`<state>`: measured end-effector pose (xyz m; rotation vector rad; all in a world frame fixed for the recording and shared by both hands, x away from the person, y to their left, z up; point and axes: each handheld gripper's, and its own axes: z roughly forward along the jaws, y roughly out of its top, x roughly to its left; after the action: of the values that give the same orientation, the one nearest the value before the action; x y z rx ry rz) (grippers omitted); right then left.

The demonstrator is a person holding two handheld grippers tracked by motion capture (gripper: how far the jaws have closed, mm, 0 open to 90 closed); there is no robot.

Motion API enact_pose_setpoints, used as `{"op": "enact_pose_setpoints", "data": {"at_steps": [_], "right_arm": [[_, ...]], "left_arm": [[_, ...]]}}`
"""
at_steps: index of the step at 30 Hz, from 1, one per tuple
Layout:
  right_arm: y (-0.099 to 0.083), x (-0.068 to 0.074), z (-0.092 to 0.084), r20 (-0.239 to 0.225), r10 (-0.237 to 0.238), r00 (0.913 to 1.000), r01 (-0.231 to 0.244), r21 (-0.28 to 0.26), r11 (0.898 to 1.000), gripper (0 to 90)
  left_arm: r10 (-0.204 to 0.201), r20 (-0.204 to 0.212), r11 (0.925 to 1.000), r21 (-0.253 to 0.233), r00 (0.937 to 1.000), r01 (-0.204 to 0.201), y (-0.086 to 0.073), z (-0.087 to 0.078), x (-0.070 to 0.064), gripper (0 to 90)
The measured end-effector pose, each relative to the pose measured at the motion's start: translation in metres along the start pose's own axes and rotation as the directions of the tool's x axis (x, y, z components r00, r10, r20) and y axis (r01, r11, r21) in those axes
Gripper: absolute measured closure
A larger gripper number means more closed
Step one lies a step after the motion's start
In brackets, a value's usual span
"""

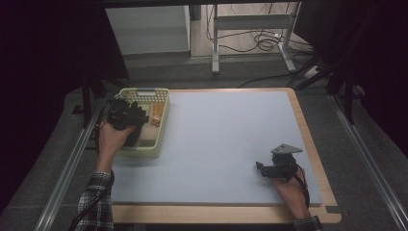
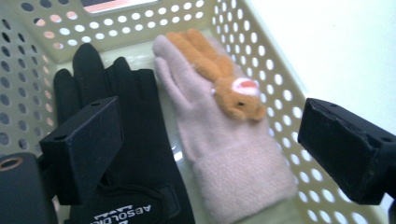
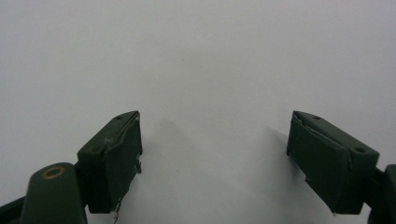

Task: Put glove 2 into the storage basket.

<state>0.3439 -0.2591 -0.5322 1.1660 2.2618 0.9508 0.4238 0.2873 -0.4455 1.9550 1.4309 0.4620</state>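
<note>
While my left gripper (image 2: 205,154) hangs over the basket (image 2: 261,70), its jaws stand wide and grasp nothing.

With that gripper released above the pale yellow perforated basket at the left edge of the surface (image 1: 226,144), I see a black glove (image 2: 135,154) and a pink fleece glove (image 2: 224,144) lying side by side inside, touching along their edges. White lettering on the black glove's cuff, upside down to me, reads roughly "AESOLDIC"; I cannot make it out fully. A small orange plush animal (image 2: 224,79) sits on the pink glove's back. A label on the basket's far wall is too cut off to read. My right gripper (image 3: 215,158) rests low over bare surface near the right edge, jaws spread, holding nothing.
</note>
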Motion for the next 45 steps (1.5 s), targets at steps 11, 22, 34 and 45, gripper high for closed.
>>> {"op": "enact_pose_setpoints", "data": {"at_steps": [11,22,34,45], "right_arm": [[0.0,0.0,0.0,0.0,0.0,1.0,0.0,0.0,1.0,18.0],[0.0,0.0,0.0,0.0,0.0,1.0,0.0,0.0,1.0,17.9],[0.0,0.0,0.0,0.0,-0.001,1.0,0.001,0.0,1.0,18.0],[0.0,0.0,0.0,0.001,-0.004,1.0,0.004,0.0,1.0,18.0]], "left_arm": [[0.025,0.059,0.9992,-0.033,0.9979,-0.023,-0.005,-0.011,-0.014,4.8],[0.083,0.08,0.9951,-0.061,0.9933,-0.078,-0.007,-0.023,-0.034,2.3],[0.138,0.094,0.9875,-0.09,0.9859,-0.13,-0.014,-0.028,-0.051,2.1],[0.19,0.116,0.9778,-0.112,0.9748,-0.177,-0.016,-0.03,-0.072,2.2]]}}
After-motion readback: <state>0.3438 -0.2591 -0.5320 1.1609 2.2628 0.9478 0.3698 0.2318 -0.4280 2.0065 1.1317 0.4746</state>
